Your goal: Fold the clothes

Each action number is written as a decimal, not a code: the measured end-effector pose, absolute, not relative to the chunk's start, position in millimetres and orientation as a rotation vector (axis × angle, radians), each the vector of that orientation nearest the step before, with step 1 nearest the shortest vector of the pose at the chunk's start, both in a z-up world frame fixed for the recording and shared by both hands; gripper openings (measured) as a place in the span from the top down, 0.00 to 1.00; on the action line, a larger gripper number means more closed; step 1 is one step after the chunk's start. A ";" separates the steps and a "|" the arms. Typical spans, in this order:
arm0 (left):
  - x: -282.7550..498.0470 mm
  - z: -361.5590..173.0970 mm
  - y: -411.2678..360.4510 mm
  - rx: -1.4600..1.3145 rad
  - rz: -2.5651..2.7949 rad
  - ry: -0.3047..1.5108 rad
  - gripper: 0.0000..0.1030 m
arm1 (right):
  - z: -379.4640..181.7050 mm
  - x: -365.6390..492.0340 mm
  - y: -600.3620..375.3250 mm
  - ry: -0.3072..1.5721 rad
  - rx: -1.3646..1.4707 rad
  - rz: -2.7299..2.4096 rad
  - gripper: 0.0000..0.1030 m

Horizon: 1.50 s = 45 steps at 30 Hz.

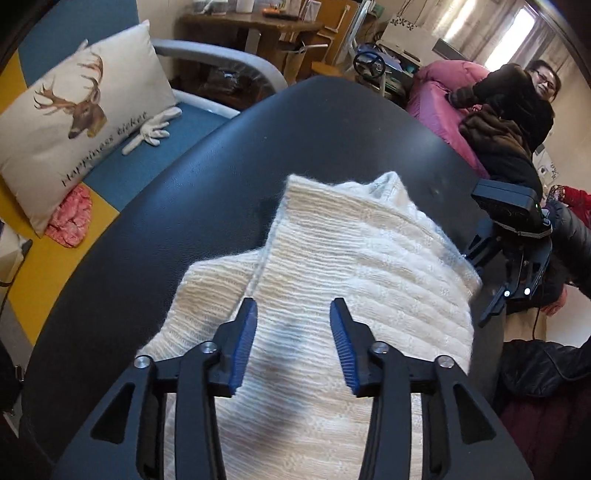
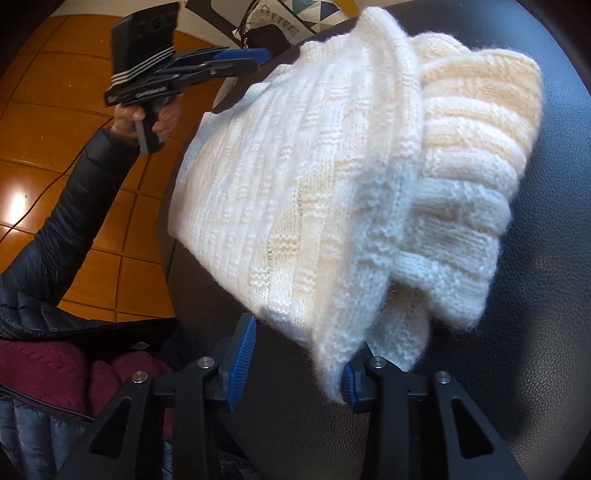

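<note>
On the black table, one cream sweater (folded), two tongs apart.

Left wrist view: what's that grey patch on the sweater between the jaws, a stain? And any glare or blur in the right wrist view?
Left wrist view: the grey patch on the sweater looks like soft shadow, not a stain; the window is blown out. Right wrist view: glare on the wooden floor, sheen on the black table, near sweater edge slightly blurred; fisheye bending in both.

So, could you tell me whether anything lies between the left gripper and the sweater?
Nothing visible does: the left gripper hangs open directly over the sweater on the black table.
</note>
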State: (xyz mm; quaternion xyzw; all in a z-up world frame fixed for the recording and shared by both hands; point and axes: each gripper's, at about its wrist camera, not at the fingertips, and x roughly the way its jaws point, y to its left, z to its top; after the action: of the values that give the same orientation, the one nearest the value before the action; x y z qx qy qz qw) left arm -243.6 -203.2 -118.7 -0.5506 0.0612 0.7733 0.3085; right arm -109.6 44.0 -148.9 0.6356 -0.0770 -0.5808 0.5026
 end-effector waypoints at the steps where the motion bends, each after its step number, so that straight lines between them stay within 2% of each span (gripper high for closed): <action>1: -248.7 -121.4 -205.8 -1.467 2.037 0.146 0.43 | -149.6 -110.3 45.8 -0.192 1.535 -1.401 0.60; 6: -266.7 -140.9 -212.1 -1.524 1.952 0.064 0.41 | -152.1 -111.9 55.9 -0.232 1.532 -1.385 0.60; 12: -270.1 -165.0 -198.7 -1.563 1.896 0.155 0.41 | -154.3 -108.8 68.8 -0.263 1.525 -1.381 0.60; 13: -269.9 -163.1 -198.7 -1.553 1.916 0.147 0.45 | -153.6 -108.6 68.8 -0.257 1.525 -1.384 0.60; 14: -269.4 -160.4 -199.8 -1.542 1.937 0.157 0.54 | -152.7 -107.8 69.2 -0.246 1.523 -1.388 0.61; 15: -267.6 -157.3 -200.1 -1.531 1.959 0.179 0.79 | -150.9 -106.4 68.6 -0.228 1.521 -1.396 0.61; 16: -265.6 -154.0 -200.4 -1.517 1.979 0.196 0.89 | -148.3 -105.1 65.8 -0.207 1.517 -1.407 0.61; 18: -258.7 -147.0 -199.3 -1.482 1.995 0.218 0.94 | -144.2 -102.2 61.3 -0.166 1.510 -1.428 0.61; 23: -250.5 -145.2 -191.1 -1.457 2.056 0.278 0.97 | -145.4 -100.6 59.8 -0.098 1.492 -1.475 0.61; 29: -236.7 -112.4 -203.9 -1.299 2.201 0.148 0.97 | -133.0 -86.9 58.1 0.011 1.457 -1.568 0.78; 31: -231.3 -95.5 -205.1 -1.237 2.234 0.126 0.97 | -122.0 -80.2 56.0 -0.002 1.418 -1.577 0.84; 33: -230.5 -85.9 -201.7 -1.200 2.244 0.128 0.97 | -108.1 -74.3 60.9 -0.037 1.357 -1.587 0.85; 39: -240.2 -117.7 -176.8 -1.301 2.195 0.146 0.97 | -119.6 -65.0 51.4 -0.077 1.376 -1.571 0.86; 40: -242.7 -124.8 -175.6 -1.327 2.191 0.130 0.97 | -127.1 -64.8 51.4 -0.090 1.403 -1.561 0.83; 42: -248.4 -132.4 -173.6 -1.363 2.208 0.119 0.97 | -137.8 -70.3 54.6 -0.167 1.448 -1.556 0.82; 43: -250.2 -133.9 -173.7 -1.371 2.208 0.105 0.97 | -140.2 -75.4 58.4 -0.237 1.457 -1.551 0.76; 45: -250.2 -133.8 -175.8 -1.375 2.217 0.082 0.97 | -138.3 -84.5 67.7 -0.345 1.442 -1.556 0.73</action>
State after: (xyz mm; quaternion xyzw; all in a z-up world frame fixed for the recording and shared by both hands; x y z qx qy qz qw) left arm -250.2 -175.8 -133.8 -0.5082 0.0305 0.8197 0.2626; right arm -84.5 67.7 -138.3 0.5901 -0.1410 -0.6368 0.4759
